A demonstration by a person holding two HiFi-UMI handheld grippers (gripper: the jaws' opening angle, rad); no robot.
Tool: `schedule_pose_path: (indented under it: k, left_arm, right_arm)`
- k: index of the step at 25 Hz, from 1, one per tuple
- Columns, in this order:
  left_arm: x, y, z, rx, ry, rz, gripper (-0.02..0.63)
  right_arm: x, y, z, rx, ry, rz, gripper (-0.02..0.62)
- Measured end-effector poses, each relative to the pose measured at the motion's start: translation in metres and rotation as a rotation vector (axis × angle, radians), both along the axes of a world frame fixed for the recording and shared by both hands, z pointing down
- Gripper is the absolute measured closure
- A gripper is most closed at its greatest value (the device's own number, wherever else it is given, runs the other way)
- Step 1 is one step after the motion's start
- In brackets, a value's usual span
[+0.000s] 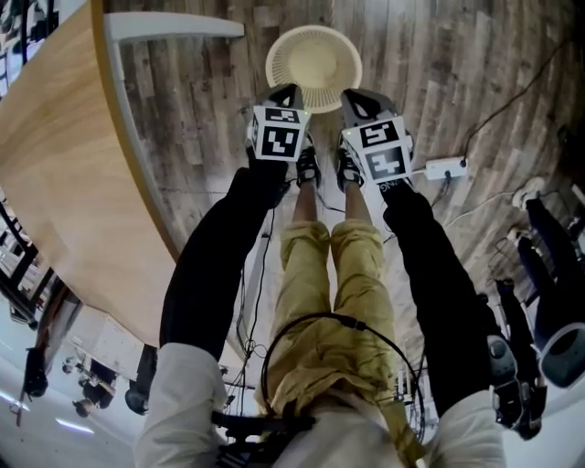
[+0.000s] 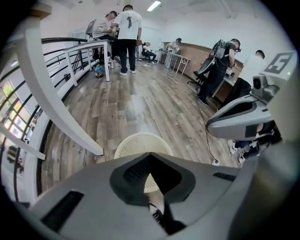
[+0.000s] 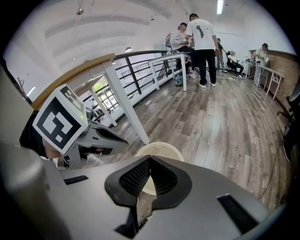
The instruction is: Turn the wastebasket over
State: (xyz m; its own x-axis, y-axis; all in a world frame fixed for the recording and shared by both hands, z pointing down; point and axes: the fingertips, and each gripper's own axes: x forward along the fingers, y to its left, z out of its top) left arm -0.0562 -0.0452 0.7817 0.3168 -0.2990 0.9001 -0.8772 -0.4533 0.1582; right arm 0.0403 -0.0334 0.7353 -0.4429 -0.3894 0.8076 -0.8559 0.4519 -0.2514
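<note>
A cream mesh wastebasket (image 1: pixel 313 66) stands on the wood floor just ahead of the person's shoes; it looks mouth up. It also shows beyond the jaw tips as the wastebasket (image 2: pixel 140 143) in the left gripper view and the wastebasket (image 3: pixel 159 151) in the right gripper view. My left gripper (image 1: pixel 288 91) hangs above its near left rim, and its jaws meet at the tip with nothing between them. My right gripper (image 1: pixel 358 97) hangs above the near right rim, also shut and empty. Neither gripper touches the basket.
A curved wooden tabletop (image 1: pixel 55 164) fills the left, with a white table leg (image 1: pixel 174 27) beside the basket. A white power strip (image 1: pixel 445 167) and cables lie on the floor at right. Several people stand far off by a railing (image 3: pixel 140 65).
</note>
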Motion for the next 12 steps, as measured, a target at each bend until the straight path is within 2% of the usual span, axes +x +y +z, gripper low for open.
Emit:
schedule_pose_path:
  k: [4,12]
  left_arm:
    - [0.009,0.009,-0.05,0.005,0.066,-0.009,0.604]
    - [0.028,-0.004,-0.201,0.117,0.172,0.027,0.604]
  right_arm:
    - [-0.002,0.006,-0.046,0.044,-0.02,0.016,0.575]
    - [0.003,-0.002,-0.188,0.186,-0.065,0.02,0.575]
